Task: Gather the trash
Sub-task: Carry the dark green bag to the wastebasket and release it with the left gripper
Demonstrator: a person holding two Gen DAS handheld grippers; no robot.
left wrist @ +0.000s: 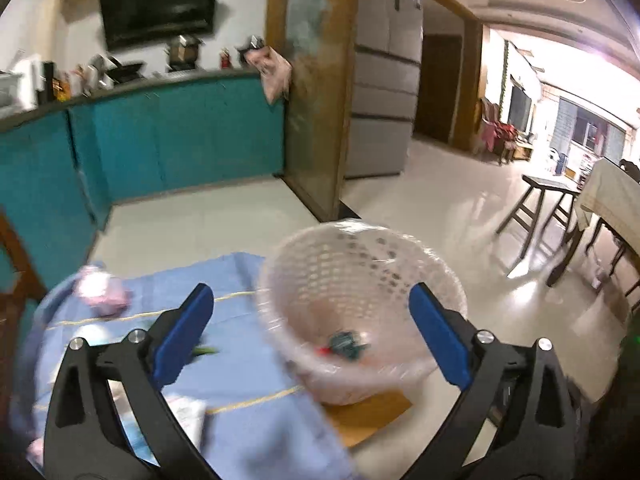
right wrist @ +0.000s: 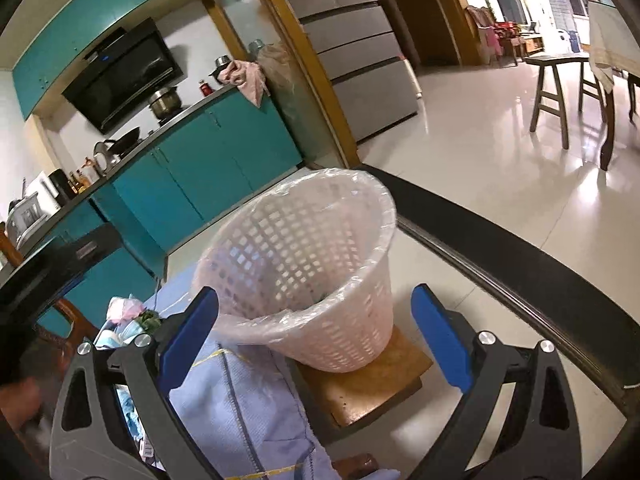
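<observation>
Only the left view shows teal-and-red scraps (left wrist: 345, 345) inside the white lattice plastic basket (left wrist: 352, 280); both left tongs (left wrist: 310, 332) and right tongs (right wrist: 316, 332) gape wide, empty.

White lattice plastic wastebasket lined with a clear bag, with trash inside and nearby.

The white perforated plastic wastebasket (left wrist: 360, 304) (right wrist: 304, 276) stands on a brown wooden stool (left wrist: 368, 412) (right wrist: 372, 384), just beside the edge of the blue cloth (left wrist: 224, 360) (right wrist: 240, 412); a teal crumpled wrapper (left wrist: 346, 344) lies at its bottom. A pink crumpled plastic bag (left wrist: 100, 292) (right wrist: 126, 308) sits near the cloth's far left corner, a small green scrap (left wrist: 206, 350) mid-cloth.
</observation>
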